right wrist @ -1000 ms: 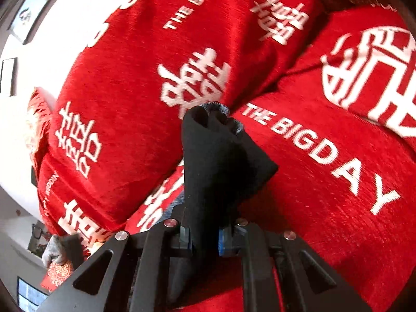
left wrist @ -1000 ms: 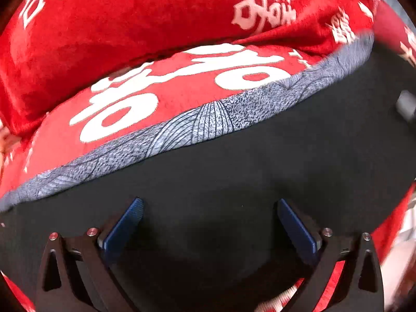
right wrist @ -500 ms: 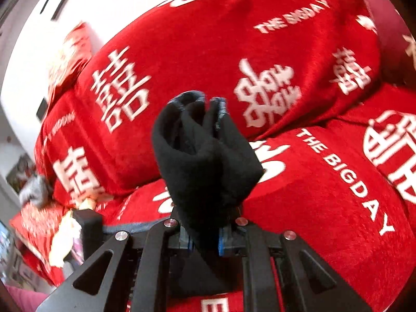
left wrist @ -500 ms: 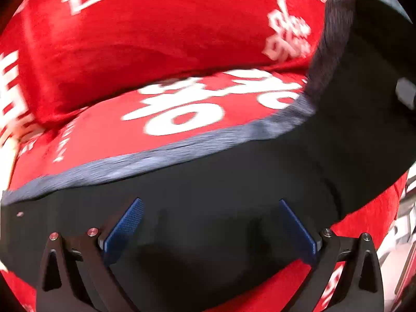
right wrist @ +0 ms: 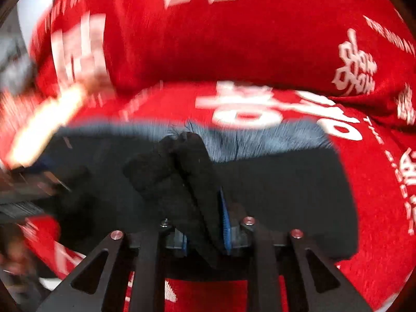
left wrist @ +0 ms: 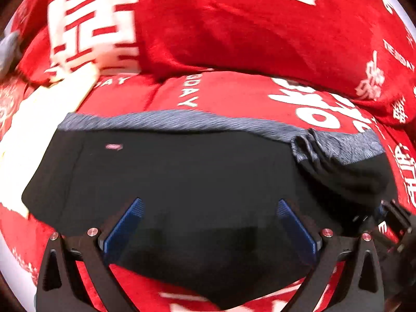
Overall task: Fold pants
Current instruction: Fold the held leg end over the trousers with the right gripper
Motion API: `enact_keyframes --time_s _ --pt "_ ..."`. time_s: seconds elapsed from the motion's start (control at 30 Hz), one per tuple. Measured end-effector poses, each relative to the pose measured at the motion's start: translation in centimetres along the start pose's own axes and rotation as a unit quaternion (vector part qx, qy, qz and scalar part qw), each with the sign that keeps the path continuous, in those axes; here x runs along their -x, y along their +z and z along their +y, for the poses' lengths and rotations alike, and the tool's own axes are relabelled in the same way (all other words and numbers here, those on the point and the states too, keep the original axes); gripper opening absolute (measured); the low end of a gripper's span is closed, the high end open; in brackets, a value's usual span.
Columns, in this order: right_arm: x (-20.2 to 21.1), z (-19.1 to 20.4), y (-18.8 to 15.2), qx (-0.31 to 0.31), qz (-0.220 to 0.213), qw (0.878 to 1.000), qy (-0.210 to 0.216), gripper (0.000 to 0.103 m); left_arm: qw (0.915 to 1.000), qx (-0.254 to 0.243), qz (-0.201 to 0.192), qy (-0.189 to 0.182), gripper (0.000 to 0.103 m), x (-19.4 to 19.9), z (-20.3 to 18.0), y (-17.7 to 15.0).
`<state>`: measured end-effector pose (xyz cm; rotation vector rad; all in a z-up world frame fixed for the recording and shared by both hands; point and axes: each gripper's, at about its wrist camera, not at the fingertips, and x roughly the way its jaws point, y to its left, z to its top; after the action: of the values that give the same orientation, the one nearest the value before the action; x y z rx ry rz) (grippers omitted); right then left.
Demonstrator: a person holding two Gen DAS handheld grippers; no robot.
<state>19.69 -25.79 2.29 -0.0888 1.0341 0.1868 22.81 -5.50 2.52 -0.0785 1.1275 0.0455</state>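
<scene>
the pants [left wrist: 182, 182] are matt black cloth, kinda fleecy, with a heathered grey knit waistband [left wrist: 182, 122]. the red blanket [left wrist: 234, 26] under them looks plush and velvety with white print. the left claw [left wrist: 209, 223] has matt black plastic arms, textured blue rubbery pads [left wrist: 124, 223] and shiny metal screws; right claw [right wrist: 205, 231] is the same build.

Setting: a home interior, apparently a living room. Evidence: a sofa seat cushion [left wrist: 234, 91] and back cushion [left wrist: 234, 26] at 12 o'clock, both under red plush covers printed with white double-happiness characters and "THE BIG DAY" lettering, as for a wedding.
</scene>
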Motion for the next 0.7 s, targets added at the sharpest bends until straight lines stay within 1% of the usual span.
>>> enact_keyframes --time_s 0.03,0.07,0.1,0.17,0.2,0.27,0.3,0.33,0.37,0.43,0.5,0.53,0.57,0.6,0.63,0.7 --pt "0.2 1.1 -0.2 0.017 -0.002 1.000 -0.012 0.044 1.0000 0.004 -0.002 0.001 0.103 0.1 0.6 -0.1" --pt "0.7 2.0 -0.4 0.030 -0.005 0.999 -0.009 0.057 1.0000 0.007 -0.006 0.003 0.103 0.3 1.2 -0.1" --pt "1.5 2.7 -0.5 0.038 -0.008 0.999 -0.001 0.061 0.9999 0.007 -0.008 0.005 0.103 0.3 1.5 -0.1" --pt "3.5 3.3 -0.8 0.047 -0.018 0.999 0.017 0.062 0.9999 0.008 -0.010 0.003 0.103 0.4 2.1 0.1" --pt "4.5 3.0 -0.9 0.044 -0.024 0.998 0.035 0.062 0.9999 0.008 -0.010 0.000 0.103 0.3 2.1 0.2" --pt "6.1 1.4 -0.9 0.004 -0.031 0.995 0.093 0.062 0.9998 0.006 -0.009 -0.015 0.103 0.5 1.8 0.2" --pt "6.7 -0.1 -1.1 -0.039 -0.035 0.989 0.136 0.062 0.9998 0.003 -0.007 -0.021 0.103 0.6 1.6 0.3" --pt "7.1 -1.7 -1.3 -0.079 -0.039 0.982 0.167 0.062 0.9996 -0.003 -0.004 -0.029 0.103 0.5 1.1 0.4" --pt "7.2 -4.0 -1.7 -0.134 -0.041 0.969 0.202 0.062 0.9992 -0.009 -0.002 -0.038 0.103 0.6 0.4 0.4" --pt "6.6 -6.7 -2.3 -0.206 -0.029 0.948 0.242 0.060 0.9978 -0.023 0.004 -0.062 0.103 0.7 -0.9 0.2" --pt "5.1 -9.2 -3.5 -0.279 -0.009 0.917 0.283 0.049 0.9957 -0.035 0.014 -0.084 0.103 0.5 -2.3 0.1" --pt "4.3 -9.9 -4.0 -0.302 0.000 0.906 0.296 0.042 0.9949 -0.042 0.018 -0.091 0.103 0.4 -3.0 0.0" --pt "3.6 -10.4 -4.5 -0.320 0.008 0.896 0.307 0.038 0.9940 -0.052 0.020 -0.094 0.103 0.2 -3.7 0.0" --pt "3.1 -10.7 -4.8 -0.330 0.012 0.890 0.314 0.037 0.9937 -0.063 0.019 -0.091 0.098 0.0 -4.4 -0.1" --pt "2.7 -10.7 -5.1 -0.333 0.016 0.887 0.320 0.037 0.9936 -0.073 0.021 -0.084 0.095 -0.2 -5.0 -0.3" --pt "1.8 -10.5 -5.4 -0.341 0.028 0.883 0.322 0.037 0.9923 -0.086 0.037 -0.081 0.093 -0.8 -5.8 -0.7"
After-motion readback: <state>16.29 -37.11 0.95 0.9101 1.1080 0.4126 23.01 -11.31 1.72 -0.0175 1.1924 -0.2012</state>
